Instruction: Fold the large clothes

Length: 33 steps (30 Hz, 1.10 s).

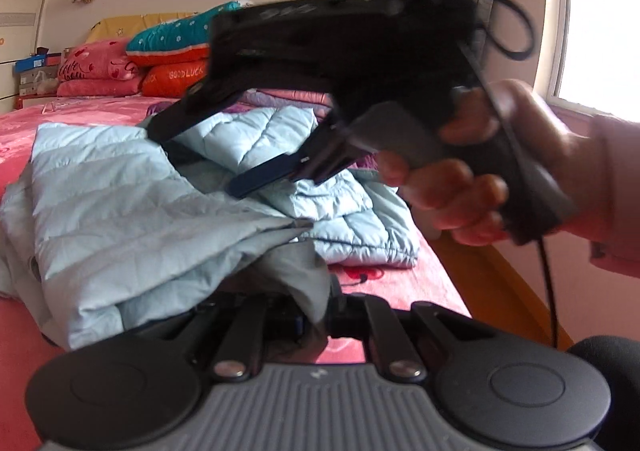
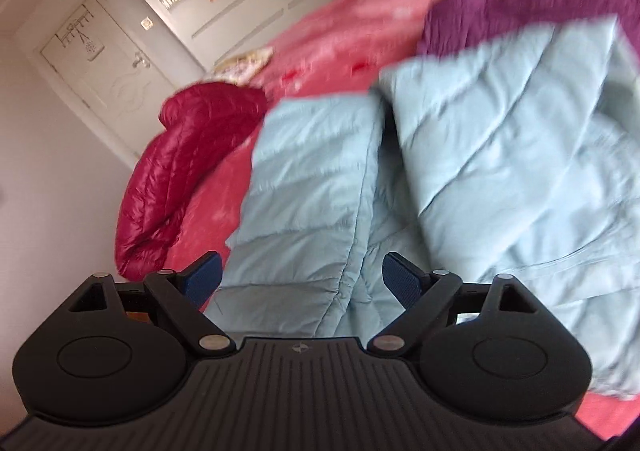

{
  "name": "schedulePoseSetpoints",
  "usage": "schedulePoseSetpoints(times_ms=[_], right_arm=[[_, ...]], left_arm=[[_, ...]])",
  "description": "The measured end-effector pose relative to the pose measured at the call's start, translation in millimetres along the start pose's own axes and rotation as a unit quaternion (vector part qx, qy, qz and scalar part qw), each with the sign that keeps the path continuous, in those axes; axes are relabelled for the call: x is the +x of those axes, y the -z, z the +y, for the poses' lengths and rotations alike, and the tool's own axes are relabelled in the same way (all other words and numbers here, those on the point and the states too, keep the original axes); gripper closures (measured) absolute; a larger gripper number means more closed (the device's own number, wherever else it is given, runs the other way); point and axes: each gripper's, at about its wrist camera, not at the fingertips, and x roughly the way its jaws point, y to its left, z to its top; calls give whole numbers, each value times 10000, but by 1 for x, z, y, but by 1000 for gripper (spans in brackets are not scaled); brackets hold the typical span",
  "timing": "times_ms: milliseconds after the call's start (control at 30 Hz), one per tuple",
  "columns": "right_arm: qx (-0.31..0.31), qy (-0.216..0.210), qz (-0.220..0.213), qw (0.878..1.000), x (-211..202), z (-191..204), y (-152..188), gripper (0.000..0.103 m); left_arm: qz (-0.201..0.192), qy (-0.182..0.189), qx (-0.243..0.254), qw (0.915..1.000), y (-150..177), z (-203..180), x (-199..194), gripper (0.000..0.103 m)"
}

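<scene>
The pale blue puffer jacket (image 2: pixel 500 155) lies spread on the pink bedspread (image 1: pixel 400 283), just ahead of both claws. The left gripper (image 1: pixel 304 315) is clamped on a raised fold of the jacket — its fingertips are buried under the fabric. The right gripper (image 2: pixel 302 279) hangs with its fingers wide apart over a quilted panel, holding nothing. The jacket looks light, soft and slippery — best pinched at a hem or seam. Motion blur smears the far edge; a red jacket (image 2: pixel 172 179) lies left of the right claw.
</scene>
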Motion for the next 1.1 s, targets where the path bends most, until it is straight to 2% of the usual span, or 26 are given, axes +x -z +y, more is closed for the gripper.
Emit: schedulePoseSetpoints(times_ms=[167, 333, 433, 533, 600, 667, 833, 967, 1100], right_arm=[[334, -328, 429, 9980, 37, -10, 5, 4], [527, -517, 581, 9956, 57, -10, 11, 4], [464, -369, 649, 9961, 59, -11, 9, 2], [501, -411, 645, 9958, 60, -9, 10, 0], [425, -449, 578, 9964, 58, -5, 12, 14], [314, -425, 635, 9966, 60, 0, 14, 55], [174, -245, 656, 9974, 70, 7, 18, 61], [299, -110, 474, 9984, 65, 1, 23, 77], [567, -186, 157, 9981, 51, -3, 25, 88]], left_arm=[[181, -31, -3, 9998, 3, -2, 6, 97], [381, -98, -141, 9991, 4, 1, 10, 96], [467, -143, -162, 9987, 6, 0, 12, 94], [570, -192, -135, 9981, 6, -3, 16, 90], [625, -234, -99, 9977, 7, -5, 17, 89], [678, -273, -98, 9973, 8, -5, 19, 89], [760, -378, 0, 9964, 6, -9, 21, 92], [702, -451, 119, 9964, 10, -13, 17, 97], [632, -465, 24, 9969, 9, -11, 12, 98]])
